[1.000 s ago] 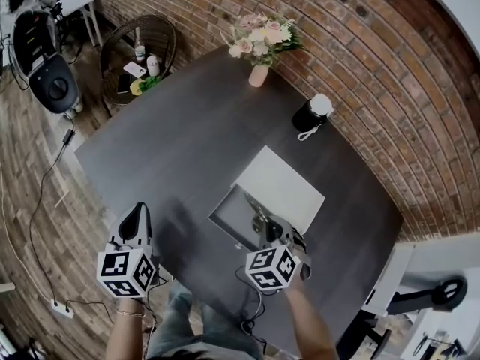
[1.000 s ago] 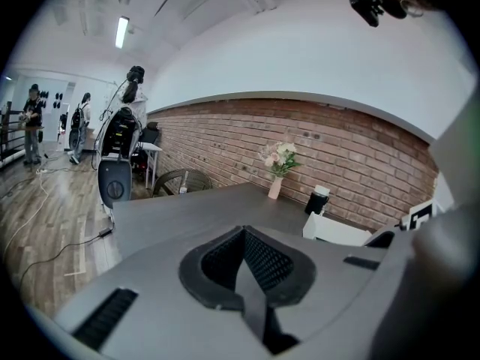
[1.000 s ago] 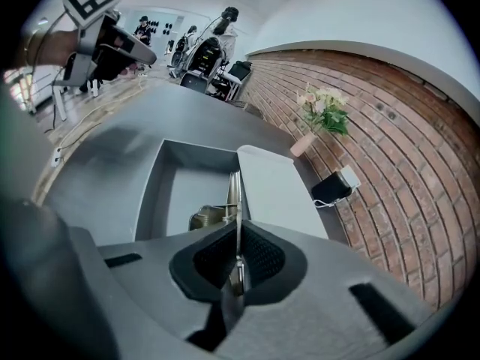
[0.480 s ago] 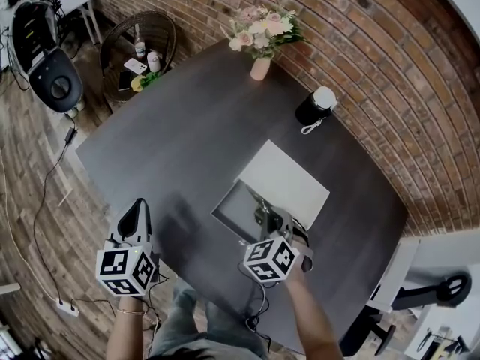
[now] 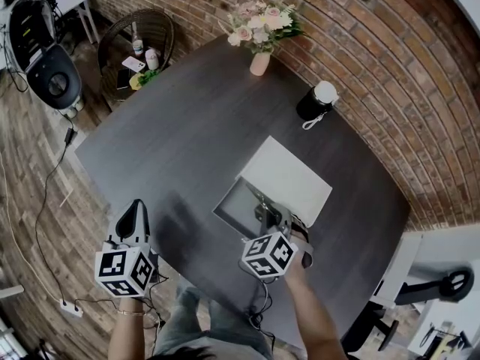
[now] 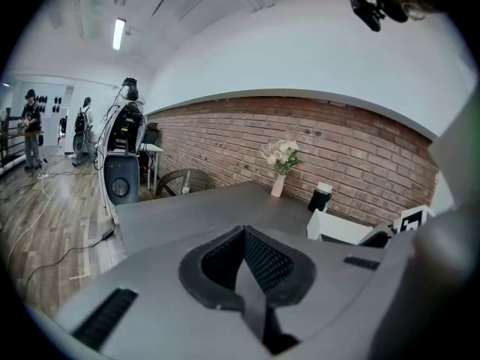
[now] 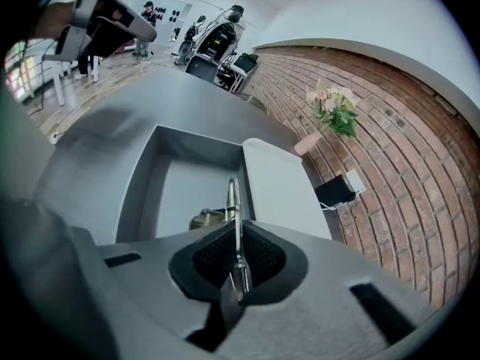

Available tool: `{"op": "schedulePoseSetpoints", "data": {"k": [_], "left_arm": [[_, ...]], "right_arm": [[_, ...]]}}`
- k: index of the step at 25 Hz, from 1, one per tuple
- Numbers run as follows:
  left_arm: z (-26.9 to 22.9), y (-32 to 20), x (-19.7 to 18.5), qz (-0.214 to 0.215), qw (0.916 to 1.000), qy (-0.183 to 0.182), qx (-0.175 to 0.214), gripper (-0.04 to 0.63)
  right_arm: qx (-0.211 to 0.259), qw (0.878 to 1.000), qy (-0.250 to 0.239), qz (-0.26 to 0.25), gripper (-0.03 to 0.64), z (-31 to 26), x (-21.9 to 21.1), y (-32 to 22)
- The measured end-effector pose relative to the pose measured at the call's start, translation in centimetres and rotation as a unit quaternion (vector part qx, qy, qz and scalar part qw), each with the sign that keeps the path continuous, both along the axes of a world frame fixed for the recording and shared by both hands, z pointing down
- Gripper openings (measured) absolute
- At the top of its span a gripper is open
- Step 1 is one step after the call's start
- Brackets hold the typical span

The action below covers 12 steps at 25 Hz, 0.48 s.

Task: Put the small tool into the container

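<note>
A grey open container (image 5: 234, 207) lies on the dark table (image 5: 187, 133), its white lid (image 5: 289, 177) folded out beside it. My right gripper (image 5: 267, 217) hovers over the container's near right part. It is shut on the small tool (image 7: 236, 220), a thin metal blade with a brass-coloured piece beside it, and the jaws are just starting to open. The blade sticks out past the pads above the container floor (image 7: 187, 190). My left gripper (image 5: 136, 207) hangs off the table's left front edge, shut with nothing in it (image 6: 244, 265).
A pink vase of flowers (image 5: 260, 55) and a black cylinder with a white top (image 5: 313, 103) stand at the table's far side. A round wicker basket (image 5: 135, 47) with bottles sits on the floor beyond the left corner. Cables (image 5: 45, 178) run across the wooden floor.
The right gripper has stayed over the container with the tool, dropping only slightly. The left gripper has not moved.
</note>
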<state>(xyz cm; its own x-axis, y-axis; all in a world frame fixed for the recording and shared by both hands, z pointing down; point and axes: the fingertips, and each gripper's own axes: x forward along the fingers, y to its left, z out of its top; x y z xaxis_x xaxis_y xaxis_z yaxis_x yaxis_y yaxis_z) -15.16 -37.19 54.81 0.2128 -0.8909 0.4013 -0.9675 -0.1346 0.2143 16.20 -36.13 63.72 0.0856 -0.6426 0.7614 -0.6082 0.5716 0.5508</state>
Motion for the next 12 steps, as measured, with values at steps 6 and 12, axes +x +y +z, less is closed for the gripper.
{"op": "schedulePoseSetpoints", "data": {"k": [6, 12], "left_arm": [[0.25, -0.25, 0.16, 0.003, 1.0000, 0.002, -0.002, -0.005], [-0.11, -0.78, 0.18, 0.006, 1.0000, 0.002, 0.000, -0.005]], "right_arm": [[-0.050, 0.997, -0.065, 0.013, 0.062, 0.86, -0.65, 0.82], [-0.057, 0.995, -0.075, 0.019, 0.071, 0.95, -0.66, 0.87]]}}
